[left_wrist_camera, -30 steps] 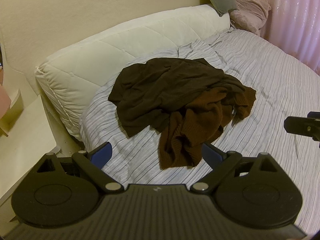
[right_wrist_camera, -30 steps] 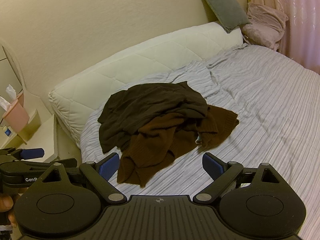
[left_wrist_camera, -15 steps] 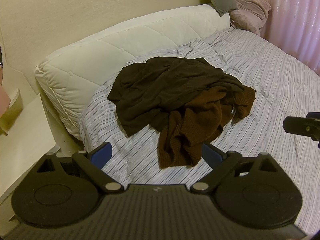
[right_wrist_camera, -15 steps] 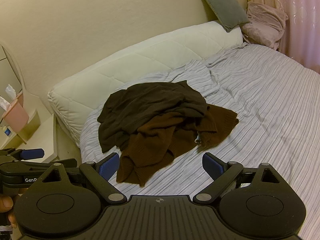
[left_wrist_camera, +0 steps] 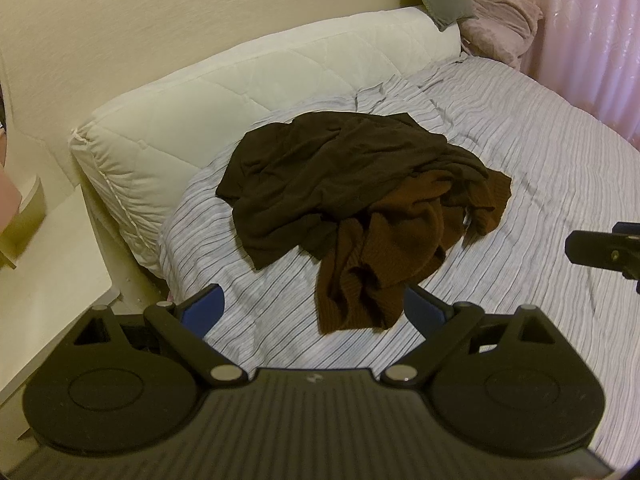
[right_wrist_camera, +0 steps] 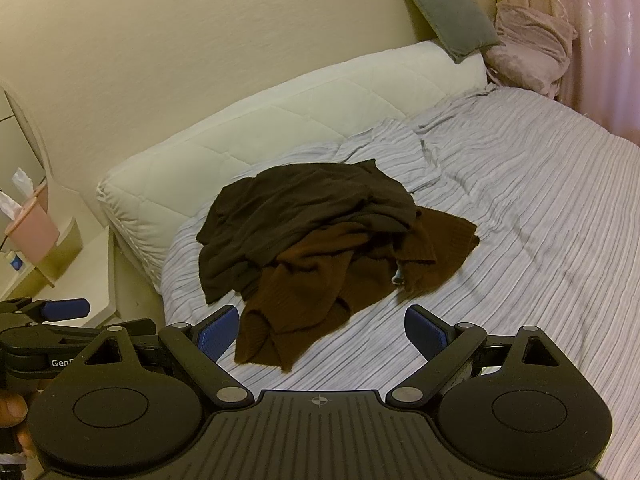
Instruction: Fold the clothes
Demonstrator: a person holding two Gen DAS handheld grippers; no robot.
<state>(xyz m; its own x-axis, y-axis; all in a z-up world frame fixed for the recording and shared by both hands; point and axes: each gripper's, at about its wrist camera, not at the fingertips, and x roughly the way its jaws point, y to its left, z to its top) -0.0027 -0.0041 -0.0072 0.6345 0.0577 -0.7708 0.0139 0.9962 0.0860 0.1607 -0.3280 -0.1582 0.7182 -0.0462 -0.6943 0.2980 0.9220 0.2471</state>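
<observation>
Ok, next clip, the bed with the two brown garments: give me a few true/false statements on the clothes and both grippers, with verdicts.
1. The dark brown garment lies partly over the rust-brown knit. True.
2. The left gripper is clamped on the knit. False: it is open and holds nothing.
3. The right gripper is open, short of the pile. True.
4. The clothes are folded in a neat stack. False: they lie crumpled on the striped sheet.
5. A grey cushion leans against the wall. True.

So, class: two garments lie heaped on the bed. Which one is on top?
The dark brown-black garment is on top; it drapes over the rust-brown knitted sweater, whose ribbed edges stick out nearer the grippers.
</observation>
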